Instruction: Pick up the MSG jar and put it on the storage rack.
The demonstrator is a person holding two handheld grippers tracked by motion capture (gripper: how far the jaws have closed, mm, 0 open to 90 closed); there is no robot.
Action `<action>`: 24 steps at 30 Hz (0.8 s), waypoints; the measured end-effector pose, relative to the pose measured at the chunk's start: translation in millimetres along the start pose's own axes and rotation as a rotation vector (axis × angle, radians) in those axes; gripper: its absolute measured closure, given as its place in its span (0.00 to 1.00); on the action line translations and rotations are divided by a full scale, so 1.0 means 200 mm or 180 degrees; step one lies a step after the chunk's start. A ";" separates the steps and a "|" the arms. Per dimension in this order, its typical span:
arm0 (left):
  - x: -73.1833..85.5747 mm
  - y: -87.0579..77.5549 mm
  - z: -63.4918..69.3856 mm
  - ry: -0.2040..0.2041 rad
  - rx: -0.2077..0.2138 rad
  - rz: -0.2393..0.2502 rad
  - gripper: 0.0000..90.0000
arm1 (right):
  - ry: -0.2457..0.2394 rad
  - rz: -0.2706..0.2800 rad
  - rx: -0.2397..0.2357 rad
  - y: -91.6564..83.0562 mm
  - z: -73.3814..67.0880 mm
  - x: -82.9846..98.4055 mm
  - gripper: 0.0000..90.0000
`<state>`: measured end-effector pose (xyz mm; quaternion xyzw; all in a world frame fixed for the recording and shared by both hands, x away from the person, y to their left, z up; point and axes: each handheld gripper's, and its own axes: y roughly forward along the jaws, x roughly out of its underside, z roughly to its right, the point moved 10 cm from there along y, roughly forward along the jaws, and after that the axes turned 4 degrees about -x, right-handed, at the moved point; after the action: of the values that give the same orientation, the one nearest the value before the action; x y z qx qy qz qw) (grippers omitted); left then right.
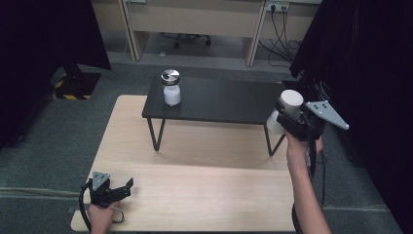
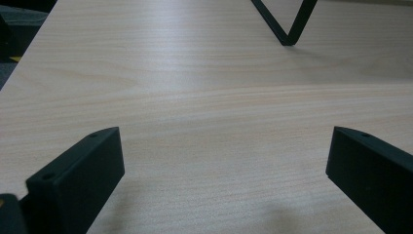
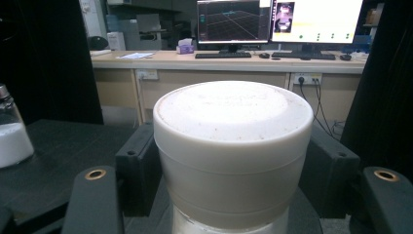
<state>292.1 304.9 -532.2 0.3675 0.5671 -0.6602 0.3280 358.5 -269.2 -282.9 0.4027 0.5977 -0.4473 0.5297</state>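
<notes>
A white lidded jar [image 3: 233, 156] sits pinched at its sides between the jaws of the right gripper [image 1: 292, 117], held upright in the air at the right end of a low black shelf [image 1: 219, 101], likely so its contents stay level while it is carried. One other container, a shaker with a shiny metal cap [image 1: 171, 87], stands on the far left of that shelf, holding white powder. That makes two containers in all. The shelf rests on a pale wooden table [image 1: 195, 190]. At the table's near left corner the left gripper [image 1: 117, 187] rests with its jaws spread wide and holding nothing, seemingly parked out of the way.
</notes>
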 end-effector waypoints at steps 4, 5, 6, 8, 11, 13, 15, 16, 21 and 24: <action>0.00 0.00 0.00 -0.0003 0.0006 0.0003 0.00 | -0.0047 -0.0016 0.0041 0.03 0.00 -0.01 0.38; 0.00 0.00 0.00 -0.0003 0.0007 0.0003 0.00 | -0.0042 -0.0019 0.0047 0.04 0.00 -0.01 0.38; 0.00 0.00 0.00 -0.0005 0.0005 0.0002 0.00 | -0.0042 -0.0021 0.0048 0.05 0.01 -0.01 0.38; 0.00 0.00 0.00 -0.0007 0.0007 0.0002 0.00 | -0.0041 -0.0023 0.0061 0.07 0.01 -0.01 0.38; 0.00 0.00 0.00 -0.0015 0.0009 0.0005 0.00 | -0.0046 -0.0031 0.0064 0.09 0.01 -0.02 0.38; 0.00 0.00 0.00 -0.0025 0.0010 0.0012 0.00 | -0.0051 -0.0033 0.0064 0.11 0.01 -0.02 0.38; 0.00 0.00 0.00 -0.0027 0.0009 0.0011 0.00 | -0.0049 -0.0034 0.0061 0.12 0.01 -0.03 0.38; 0.00 0.00 0.00 -0.0026 0.0010 0.0010 0.00 | -0.0054 -0.0033 0.0062 0.13 0.01 -0.03 0.38; 0.00 0.00 0.00 -0.0035 -0.0003 0.0009 0.00 | -0.0059 -0.0062 0.0063 0.19 0.01 -0.04 0.38; 0.00 0.00 -0.01 -0.0068 -0.0005 0.0031 0.00 | -0.0048 -0.0070 0.0062 0.22 0.02 -0.04 0.38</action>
<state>291.5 306.8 -532.2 0.3628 0.5623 -0.6620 0.3375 401.8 -261.0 -280.2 0.3979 0.5937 -0.4618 0.5253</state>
